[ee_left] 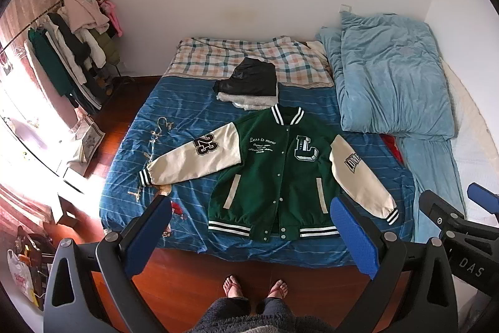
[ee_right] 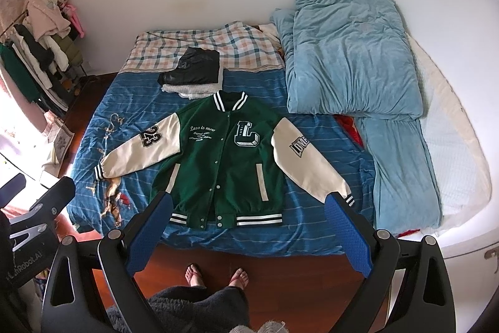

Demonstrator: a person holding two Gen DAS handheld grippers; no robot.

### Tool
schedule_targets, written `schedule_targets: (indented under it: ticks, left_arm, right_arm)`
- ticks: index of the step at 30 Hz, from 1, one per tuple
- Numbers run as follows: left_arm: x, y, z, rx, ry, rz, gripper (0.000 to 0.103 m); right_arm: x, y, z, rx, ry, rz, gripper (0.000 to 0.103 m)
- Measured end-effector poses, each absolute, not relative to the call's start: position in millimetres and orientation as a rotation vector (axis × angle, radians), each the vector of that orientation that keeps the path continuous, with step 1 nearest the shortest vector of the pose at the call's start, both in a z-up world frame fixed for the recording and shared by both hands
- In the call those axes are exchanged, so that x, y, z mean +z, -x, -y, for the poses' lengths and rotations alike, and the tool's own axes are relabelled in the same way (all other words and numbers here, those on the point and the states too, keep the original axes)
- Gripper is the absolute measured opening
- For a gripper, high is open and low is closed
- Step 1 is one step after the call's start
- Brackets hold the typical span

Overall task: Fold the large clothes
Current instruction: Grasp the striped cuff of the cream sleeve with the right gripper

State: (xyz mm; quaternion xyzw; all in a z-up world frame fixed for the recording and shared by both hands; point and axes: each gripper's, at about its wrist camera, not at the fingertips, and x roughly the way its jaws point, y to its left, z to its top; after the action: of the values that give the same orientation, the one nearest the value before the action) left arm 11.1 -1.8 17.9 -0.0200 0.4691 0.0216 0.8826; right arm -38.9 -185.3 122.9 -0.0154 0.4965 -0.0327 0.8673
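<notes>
Green varsity jacket (ee_left: pixel 274 173) lies flat, unfolded, sleeves spread, on blue striped bed (ee_left: pixel 187 120). Left gripper (ee_left: pixel 251 234) and right gripper (ee_right: pixel 248 231) hover above bed's foot, fingers spread wide, empty.

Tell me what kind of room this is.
Most likely a home bedroom: a bed with a blue striped sheet, a light blue duvet piled on it, and a clothes rack hung with garments by the wall. A green varsity jacket lies spread flat.
</notes>
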Motion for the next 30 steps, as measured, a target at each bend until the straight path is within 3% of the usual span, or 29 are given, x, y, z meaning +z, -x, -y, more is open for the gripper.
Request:
schedule_targets:
  ticks: [11,18,22,30]
  left_arm:
    - [15.9,-11.2,6.2,0.046,0.032,-0.959,0.103]
    - [-3.7,-41.4,7.4,0.052,-0.011,-0.824,0.103]
    - [-40.5,-73.9,7.0,0.039,-0.058,-0.831,0.103]
    - [-153.6,-162.4,57.3,0.040,-0.095,-0.965,0.103]
  right_arm:
    - [115.0,37.4,184.9,-0.088,0.023,-1.042,0.099]
    - [85.3,18.5,207.8,-0.084,-0.161,-0.963,0.101]
    - [39.5,-6.2,235.8,-0.192,-0.247,-0.949,0.101]
    - [-123.6,-67.8,349.2,-0.368,-0.432,-1.055,0.101]
